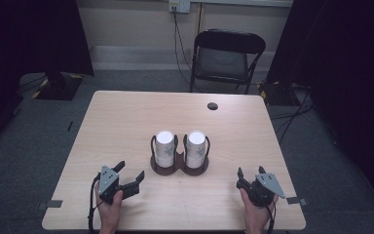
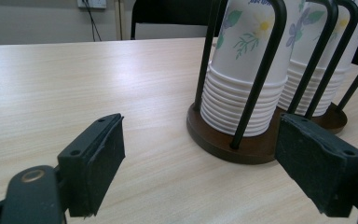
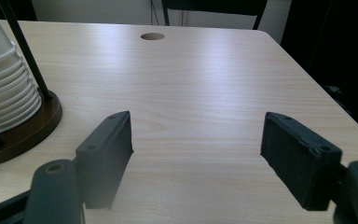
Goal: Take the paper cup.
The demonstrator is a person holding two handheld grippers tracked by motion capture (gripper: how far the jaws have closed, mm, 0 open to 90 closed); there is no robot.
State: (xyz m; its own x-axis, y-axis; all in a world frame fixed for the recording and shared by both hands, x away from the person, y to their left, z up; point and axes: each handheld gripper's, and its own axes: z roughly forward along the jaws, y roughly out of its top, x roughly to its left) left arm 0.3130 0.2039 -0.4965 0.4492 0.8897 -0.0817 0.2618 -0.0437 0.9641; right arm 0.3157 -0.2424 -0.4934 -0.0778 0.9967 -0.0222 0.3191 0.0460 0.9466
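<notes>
The left gripper (image 1: pixel 130 176) rested on the tabletop (image 1: pixel 126 122), fingers (image 2: pixel 93 163) wide and empty — the cup holder (image 1: pixel 179 165) with its two paper-cup stacks (image 1: pixel 164 146) stood near, ahead to their right. The right gripper (image 1: pixel 250 173) sat farther off, fingers (image 3: pixel 105 156) spread, holding nothing.
</notes>
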